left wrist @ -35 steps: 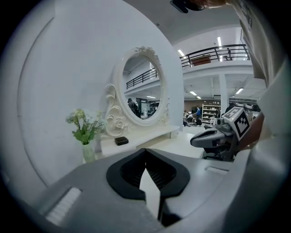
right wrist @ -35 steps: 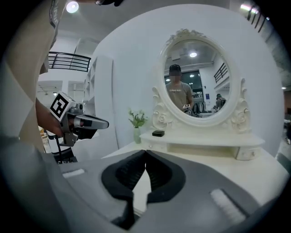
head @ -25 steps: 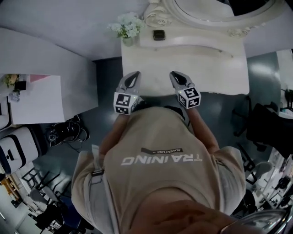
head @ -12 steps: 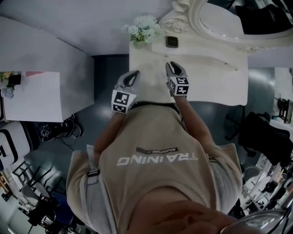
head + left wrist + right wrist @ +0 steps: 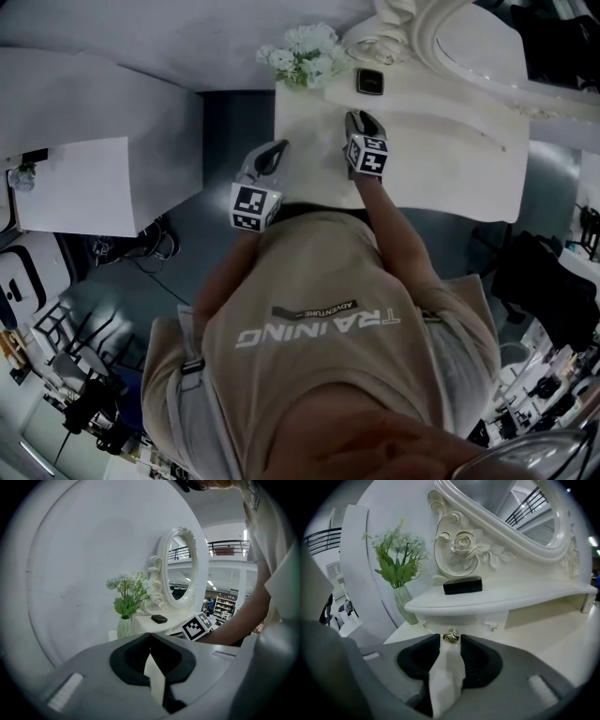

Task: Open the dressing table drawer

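Under the raised shelf (image 5: 511, 597) at the back of the dressing table (image 5: 441, 159), the small drawer (image 5: 473, 620) is sitting closed. Its front is lying just beneath the shelf's edge, and its metal knob (image 5: 451, 636) is facing the person.

The right gripper (image 5: 450, 645) is reaching in over the table's front edge and pointing down at that drawer. Its jaws have just been opening and are now standing wide apart. The knob is showing in the gap right at their tips, and neither pad is pressing on it, so this gripper is holding nothing.

The left gripper (image 5: 277, 150) is hanging just off the table's front left corner, over the dark floor and well apart from the drawer. Its jaws are resting together with the tips meeting, and nothing is caught between them.

At the table's back left corner, a pale green vase (image 5: 404, 603) is standing upright with white flowers (image 5: 305, 56) spreading above it. On the left part of the shelf, near the flowers, a small black box (image 5: 462, 585) is lying flat. Behind it, the carved white frame of the oval mirror (image 5: 520, 522) is rising from the shelf. The person's arm (image 5: 394, 220) is stretching from the beige shirt out to the right gripper.
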Tool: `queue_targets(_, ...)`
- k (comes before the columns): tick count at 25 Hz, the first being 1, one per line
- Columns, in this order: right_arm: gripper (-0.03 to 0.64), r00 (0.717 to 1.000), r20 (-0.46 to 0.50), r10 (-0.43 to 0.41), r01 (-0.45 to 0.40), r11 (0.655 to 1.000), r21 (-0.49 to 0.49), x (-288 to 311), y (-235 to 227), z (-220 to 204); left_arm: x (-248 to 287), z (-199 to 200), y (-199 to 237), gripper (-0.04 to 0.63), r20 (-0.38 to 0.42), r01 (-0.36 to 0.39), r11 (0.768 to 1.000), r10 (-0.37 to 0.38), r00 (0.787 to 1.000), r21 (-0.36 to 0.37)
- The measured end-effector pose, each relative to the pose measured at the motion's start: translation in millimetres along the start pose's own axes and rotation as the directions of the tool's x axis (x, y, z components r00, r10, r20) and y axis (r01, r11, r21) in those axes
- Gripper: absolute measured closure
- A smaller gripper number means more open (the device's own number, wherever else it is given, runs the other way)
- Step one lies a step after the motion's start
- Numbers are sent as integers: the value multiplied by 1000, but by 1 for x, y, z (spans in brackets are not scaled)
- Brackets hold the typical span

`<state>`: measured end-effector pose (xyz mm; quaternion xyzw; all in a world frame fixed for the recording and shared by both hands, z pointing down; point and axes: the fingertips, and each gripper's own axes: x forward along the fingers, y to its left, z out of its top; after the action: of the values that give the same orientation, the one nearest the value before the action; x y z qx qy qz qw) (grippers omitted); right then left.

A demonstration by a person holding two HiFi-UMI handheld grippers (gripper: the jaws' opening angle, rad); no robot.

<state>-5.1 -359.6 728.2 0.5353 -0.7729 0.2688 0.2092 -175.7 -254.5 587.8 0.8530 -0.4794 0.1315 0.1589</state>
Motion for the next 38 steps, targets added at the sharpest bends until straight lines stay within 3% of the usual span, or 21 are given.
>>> queue_targets(10,512,998,-4,-55,55,998,-11,1,-1,-1,-29,-9,14,588,3,-55,998,55,998,-18)
queue_targets(24,511,999,-27,-32,32,999,-11,-44,8,-43,-47,-18,-16,588,12,-14,1000,14,1000,-6)
queue_targets(34,499,998,-51,49,-52,996,-75,-93,11,-58,-61,-21,-50,588,34,4,1000,-3,999,-12)
queue_targets(38,500,990,-25,137,-139,987,-76,-135,18,-58,-64,-14,-64,588,46,35,999,-35,998,-1)
